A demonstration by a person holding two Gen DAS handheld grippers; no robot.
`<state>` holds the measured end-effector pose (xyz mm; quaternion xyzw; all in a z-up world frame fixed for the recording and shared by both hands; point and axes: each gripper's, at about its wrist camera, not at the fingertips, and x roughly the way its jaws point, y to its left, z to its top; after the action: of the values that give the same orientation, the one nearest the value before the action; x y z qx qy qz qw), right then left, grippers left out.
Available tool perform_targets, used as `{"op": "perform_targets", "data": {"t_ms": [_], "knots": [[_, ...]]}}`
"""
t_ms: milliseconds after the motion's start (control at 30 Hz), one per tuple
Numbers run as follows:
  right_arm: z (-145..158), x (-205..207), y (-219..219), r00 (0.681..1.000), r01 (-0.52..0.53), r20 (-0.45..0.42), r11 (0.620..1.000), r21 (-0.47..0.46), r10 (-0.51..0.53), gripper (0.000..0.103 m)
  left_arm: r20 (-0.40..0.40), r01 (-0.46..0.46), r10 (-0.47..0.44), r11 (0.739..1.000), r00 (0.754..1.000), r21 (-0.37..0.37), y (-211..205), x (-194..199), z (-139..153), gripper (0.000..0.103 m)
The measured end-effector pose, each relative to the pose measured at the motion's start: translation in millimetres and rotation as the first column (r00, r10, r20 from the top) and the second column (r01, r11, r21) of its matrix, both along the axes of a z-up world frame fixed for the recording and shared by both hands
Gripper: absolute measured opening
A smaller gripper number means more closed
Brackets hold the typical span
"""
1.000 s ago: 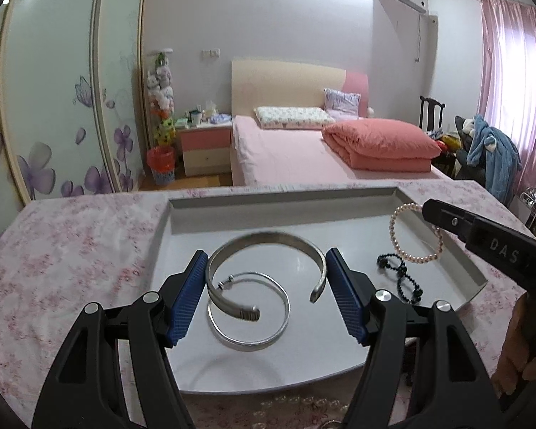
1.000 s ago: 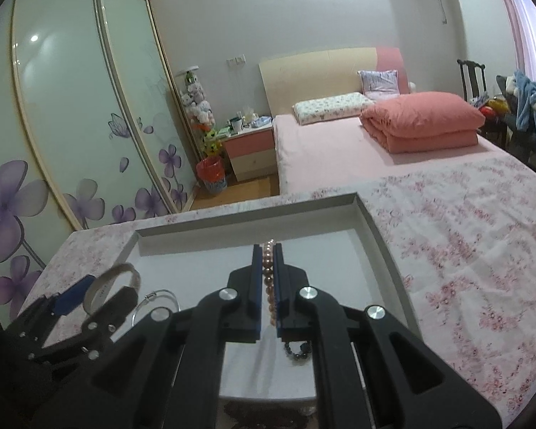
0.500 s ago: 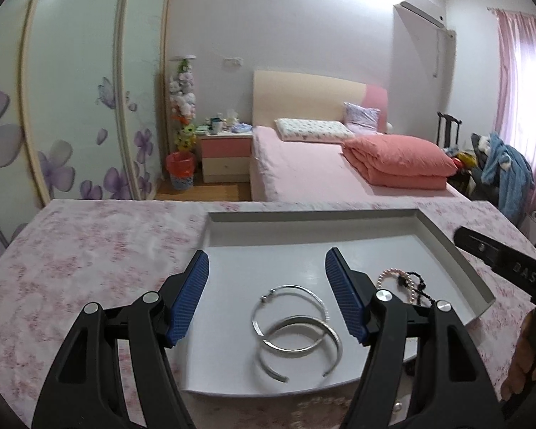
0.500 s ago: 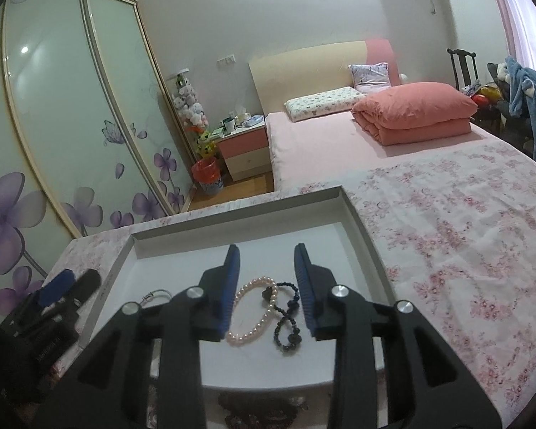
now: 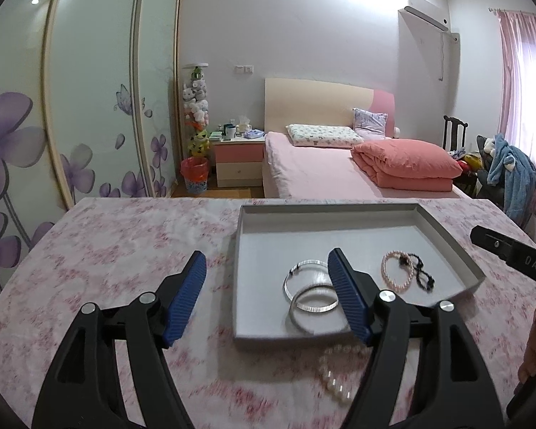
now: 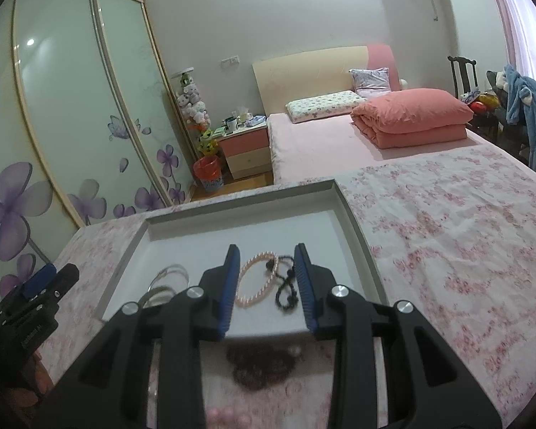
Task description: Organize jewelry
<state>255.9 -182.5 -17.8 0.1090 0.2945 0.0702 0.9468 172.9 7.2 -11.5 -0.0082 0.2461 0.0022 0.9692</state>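
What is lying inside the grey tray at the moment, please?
Inside the grey tray: two overlapping silver bangles, a pink pearl bracelet and a black bead bracelet. The left tongs cover part of the bangles.

The grey tray's [image 5: 446, 239] far half lies bare, open from above inside raised walls. Its near half is crowded: two silver bangles [image 5: 312, 295], a pink pearl bracelet [image 5: 395, 275] and a black bead bracelet [image 5: 420, 273]. A white pearl strand [image 5: 334, 375] and dark beads [image 6: 261, 368] lie on the floral cloth [image 5: 107, 261] before its near edge.
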Motion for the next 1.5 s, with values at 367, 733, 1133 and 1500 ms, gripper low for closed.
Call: {"op": "perform_targets", "data": {"t_ms": [367,733,1133,1500], "knots": [[-36,-56,10,0.975,-0.135,-0.188,0.987,-0.09,0.116,0.032,-0.128,-0.021,0.017,0.999,0.992,-0.027,28,-40,-25,0.075],[-68,-75,34,0.937,-0.215,-0.304,0.97,-0.11,0.173,0.032,-0.168,0.01,-0.015,1.0,0.986,-0.026,19,-49,-37,0.076],[-75,-84,42,0.939,-0.218,-0.308,0.956,-0.196,0.151,0.032,-0.199,0.037,-0.039,0.999,0.979,-0.016,6,-45,-45,0.076],[-74,-79,41,0.947,-0.214,-0.29,0.948,-0.237,0.141,0.023,-0.237,0.077,-0.086,0.996,0.968,-0.048,-8,-37,-51,0.076]]}}
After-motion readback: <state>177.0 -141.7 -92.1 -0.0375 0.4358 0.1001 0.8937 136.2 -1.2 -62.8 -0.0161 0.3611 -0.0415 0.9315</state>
